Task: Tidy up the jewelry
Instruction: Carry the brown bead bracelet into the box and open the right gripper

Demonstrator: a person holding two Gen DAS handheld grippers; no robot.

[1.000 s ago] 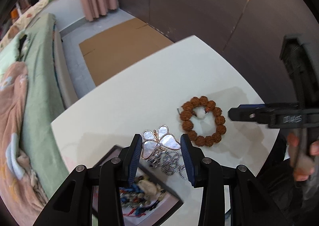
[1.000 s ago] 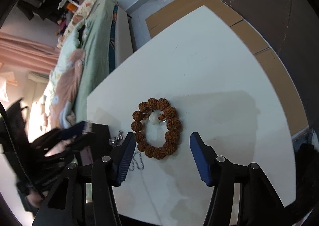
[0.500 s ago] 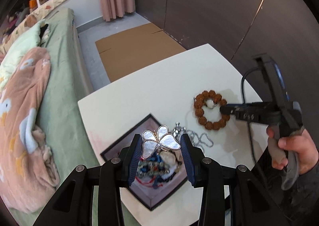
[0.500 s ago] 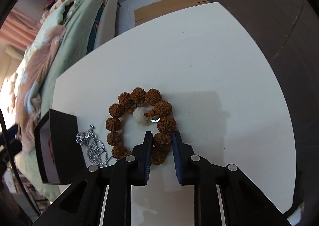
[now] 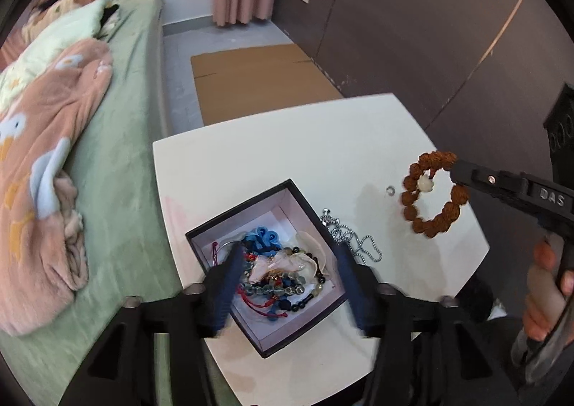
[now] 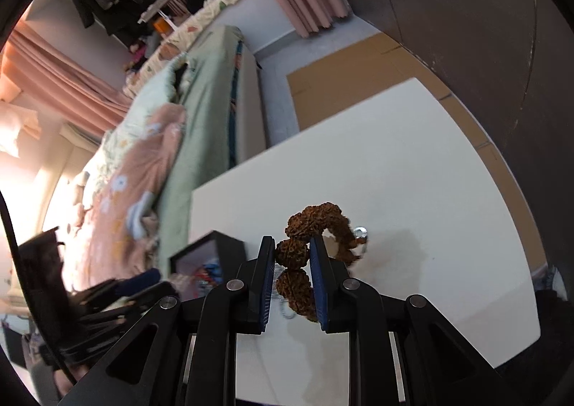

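A black jewelry box (image 5: pixel 301 198) with a pale lining sits on the white table (image 5: pixel 287 140) and holds a tangle of beads, cords and a shell butterfly pendant (image 5: pixel 287 262). My left gripper (image 5: pixel 287 262) is open and empty above the box. My right gripper (image 6: pixel 292 250) is shut on a brown seed-bead bracelet (image 6: pixel 315 219) and holds it lifted above the table; the bracelet also shows in the left wrist view (image 5: pixel 430 190), hanging from the right fingers (image 5: pixel 477 178). A silver chain (image 5: pixel 353 237) lies on the table beside the box. The box shows in the right wrist view (image 6: pixel 211 251) too.
A small silver ring (image 5: pixel 390 189) lies on the table near the bracelet. A bed with green and pink covers (image 5: pixel 71 162) stands along the table's left side. Flat cardboard (image 5: pixel 258 79) lies on the floor beyond the table, next to a dark wall.
My left gripper has opened and the butterfly pendant has dropped into the box. My right gripper, shut on the brown bracelet, has lifted it off the table.
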